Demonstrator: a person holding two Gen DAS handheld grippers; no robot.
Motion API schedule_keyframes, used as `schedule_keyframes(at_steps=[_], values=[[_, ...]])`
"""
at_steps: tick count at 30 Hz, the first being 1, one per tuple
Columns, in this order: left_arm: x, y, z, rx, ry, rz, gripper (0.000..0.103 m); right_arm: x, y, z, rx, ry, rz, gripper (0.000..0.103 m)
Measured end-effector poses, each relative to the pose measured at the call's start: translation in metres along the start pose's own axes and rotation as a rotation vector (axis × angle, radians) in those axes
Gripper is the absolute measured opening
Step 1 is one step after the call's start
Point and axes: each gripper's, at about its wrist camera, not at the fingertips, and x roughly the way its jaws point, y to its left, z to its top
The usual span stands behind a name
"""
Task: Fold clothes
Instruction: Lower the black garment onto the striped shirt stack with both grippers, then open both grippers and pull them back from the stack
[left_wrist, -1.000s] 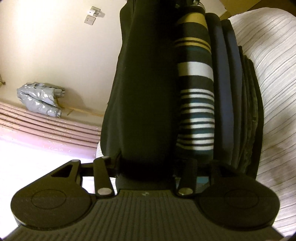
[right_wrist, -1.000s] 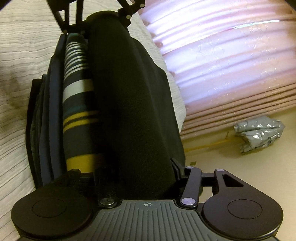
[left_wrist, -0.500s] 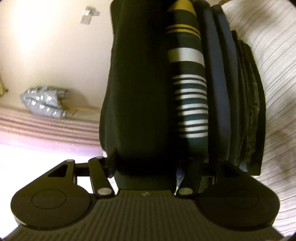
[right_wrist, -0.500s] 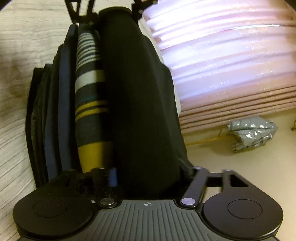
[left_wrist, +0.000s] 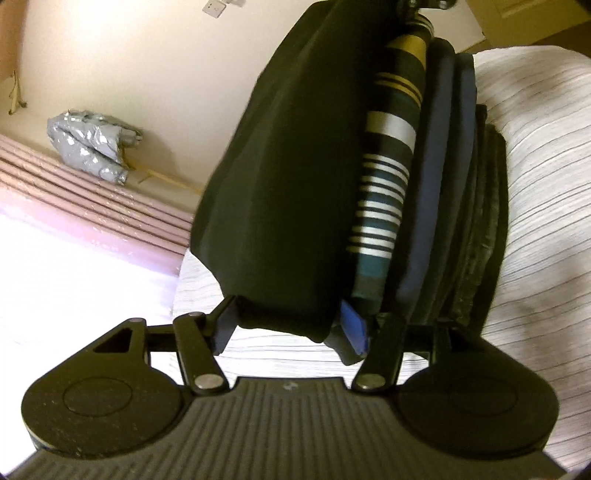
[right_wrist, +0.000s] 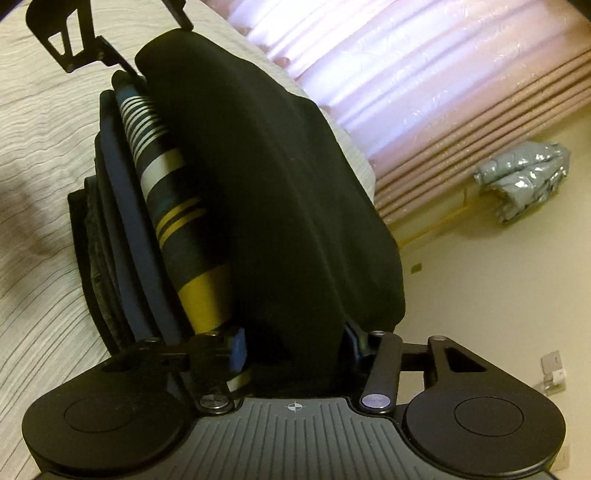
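Left gripper, in its own wrist view, stands part open with the near end of the folded black garment between its fingers; the blue pad sits against the cloth on one side, while the other finger looks just clear of it, so a firm grip cannot be confirmed. That garment tops a pile of folded clothes, next to a striped piece and darker ones below, all on the bed with its pale ribbed cover. Holding the end likely serves to square the black piece on the pile. Beyond lie pink curtains, a cream floor and a silver bundle

From the right wrist view, the right gripper straddles the opposite end of the black garment, its jaws closing on the cloth between them. The striped piece lies beside it, and the left gripper shows at the far end, so both ends are handled together, probably for even placing. The bed carries the pile; curtains and the silver bundle stand to the side
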Motion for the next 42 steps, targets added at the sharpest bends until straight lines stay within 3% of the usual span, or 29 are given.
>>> schedule_keyframes(at_steps=[7,12,16,29,31,36,39,42], values=[[0.001,-0.015,-0.006,0.039,0.006,-0.021,0.058,-0.01,0.031,-0.004,0.005,0.025,-0.012,0.05],[0.002,0.008,-0.003,-0.041,0.022,-0.026,0.057,-0.009,0.024,0.006,-0.03,0.02,-0.039,0.051],[-0.004,0.022,-0.007,-0.12,0.026,-0.031,0.058,-0.013,0.02,0.01,-0.037,0.016,-0.057,0.072],[-0.047,0.05,-0.022,-0.371,-0.03,-0.066,0.06,-0.047,0.032,0.01,0.023,0.043,-0.11,0.072],[-0.055,0.058,-0.021,-0.426,-0.064,-0.066,0.06,-0.058,0.032,0.013,0.078,0.022,-0.089,0.072],[-0.056,0.098,-0.009,-0.563,-0.124,-0.059,0.06,-0.087,-0.008,0.032,0.325,-0.144,-0.035,0.072],[-0.03,0.124,0.006,-0.635,-0.102,-0.105,0.06,-0.069,-0.055,0.042,0.515,-0.173,0.066,0.072],[0.009,0.146,0.02,-0.708,-0.044,-0.189,0.058,-0.022,-0.108,0.048,0.681,-0.13,0.226,0.072]])
